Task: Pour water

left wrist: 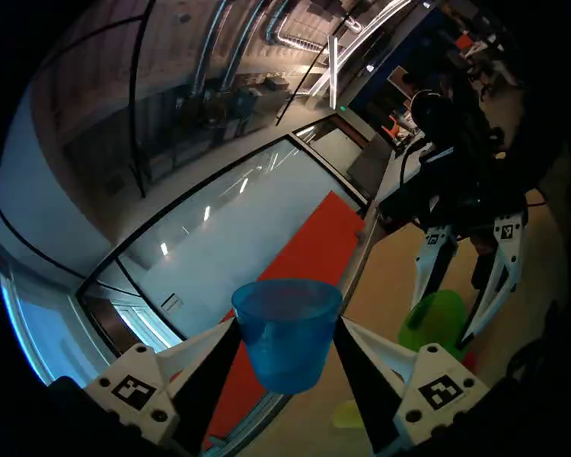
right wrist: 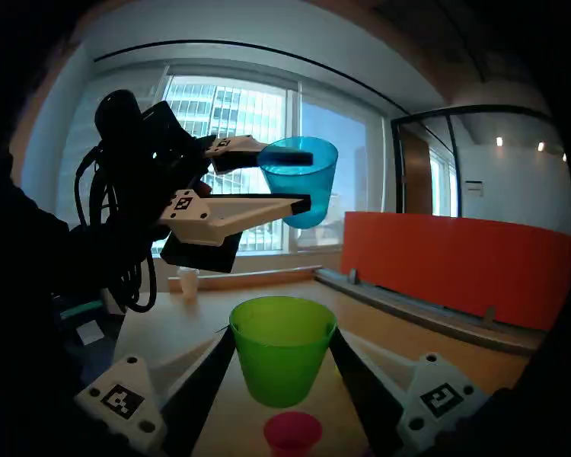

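The left gripper [right wrist: 310, 181] pinched the blue cup [right wrist: 297, 179] upright, high above and somewhat beyond the green cup [right wrist: 282, 358], which the right gripper [right wrist: 282, 339] clasped on both sides low over the table [right wrist: 392, 335], so pouring likely meant tipping downward toward it.

A blue cup [left wrist: 287, 335] of translucent, glossy plastic sits between the left gripper's [left wrist: 285, 324] matt white plastic fingers [left wrist: 183, 352], whose inner faces are lined in black. The green cup [right wrist: 282, 358], the same translucent plastic with a smooth sheen, is flanked by the right gripper [right wrist: 282, 346] in matching white plastic. Near it, a pink cup [right wrist: 291, 434] looks like opaque plastic. The table [right wrist: 171, 324] has a smooth, pale wood-look top. The far orange panel [right wrist: 468, 259] appears matt, and the black cables [right wrist: 95, 198] at left look rubbery.
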